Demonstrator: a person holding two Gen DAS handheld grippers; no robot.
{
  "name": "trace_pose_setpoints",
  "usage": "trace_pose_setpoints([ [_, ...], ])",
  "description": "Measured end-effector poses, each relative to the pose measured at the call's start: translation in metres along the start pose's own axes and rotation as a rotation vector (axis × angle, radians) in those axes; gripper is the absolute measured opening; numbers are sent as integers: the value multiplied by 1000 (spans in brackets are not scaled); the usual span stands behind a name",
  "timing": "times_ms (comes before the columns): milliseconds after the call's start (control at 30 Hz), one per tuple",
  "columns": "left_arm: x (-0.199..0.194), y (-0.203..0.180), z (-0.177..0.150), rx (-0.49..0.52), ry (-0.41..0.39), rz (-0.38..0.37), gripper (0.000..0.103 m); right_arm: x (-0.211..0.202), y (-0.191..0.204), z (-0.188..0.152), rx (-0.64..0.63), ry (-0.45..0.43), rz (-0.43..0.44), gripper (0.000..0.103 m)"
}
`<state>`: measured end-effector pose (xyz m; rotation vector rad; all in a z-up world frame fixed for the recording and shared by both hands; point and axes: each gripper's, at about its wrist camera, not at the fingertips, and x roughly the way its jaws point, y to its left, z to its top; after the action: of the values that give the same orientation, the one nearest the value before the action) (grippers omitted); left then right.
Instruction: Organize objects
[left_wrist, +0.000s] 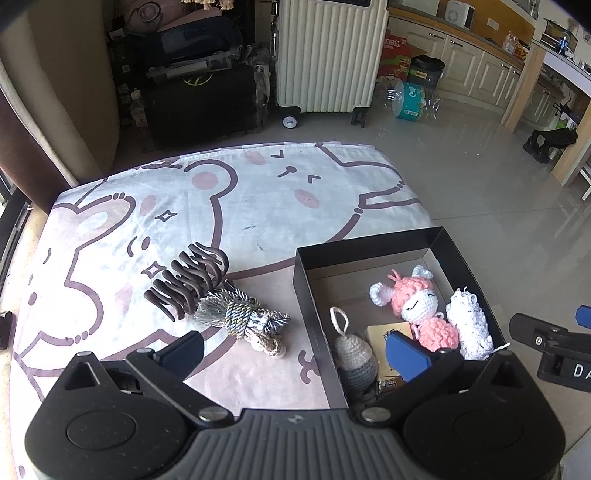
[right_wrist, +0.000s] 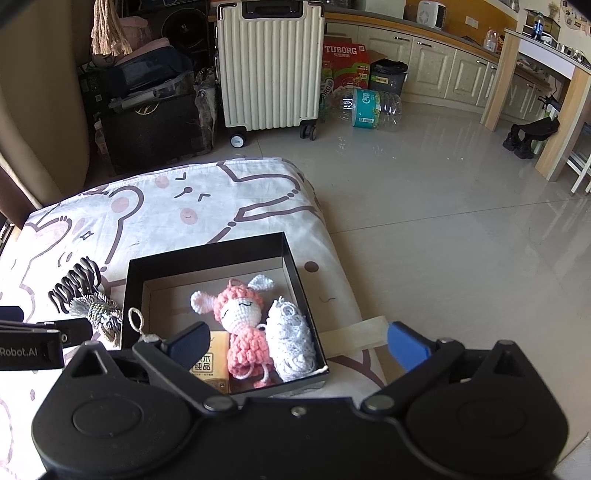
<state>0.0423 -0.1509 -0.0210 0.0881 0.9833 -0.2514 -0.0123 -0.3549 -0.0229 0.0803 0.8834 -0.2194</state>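
Both the left gripper (left_wrist: 295, 350) and the right gripper (right_wrist: 297, 341) have their jaws wide apart, holding nothing. The black box (right_wrist: 207, 254) on the cartoon cloth (left_wrist: 258, 199) contains a pink crochet doll (right_wrist: 242, 321). Left of it lie a brown hair claw (left_wrist: 188, 278) and a tassel cord (left_wrist: 240, 314).

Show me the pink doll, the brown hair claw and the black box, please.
pink doll (right_wrist: 242, 314): right wrist view, on its face.
brown hair claw (left_wrist: 188, 278): left wrist view, on its teeth.
black box (right_wrist: 207, 254): right wrist view, on its far wall.
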Motion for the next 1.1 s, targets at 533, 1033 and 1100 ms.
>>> trace_pose_setpoints([
  [533,3,10,1,-20,3,5,103,4,2,0,7,4,-15,103],
  [1033,6,32,2,-43,-1,31,103,10,8,1,21,2,-19,103],
  [1100,6,37,2,-45,-6,38,103,11,12,1,18,1,-16,103],
])
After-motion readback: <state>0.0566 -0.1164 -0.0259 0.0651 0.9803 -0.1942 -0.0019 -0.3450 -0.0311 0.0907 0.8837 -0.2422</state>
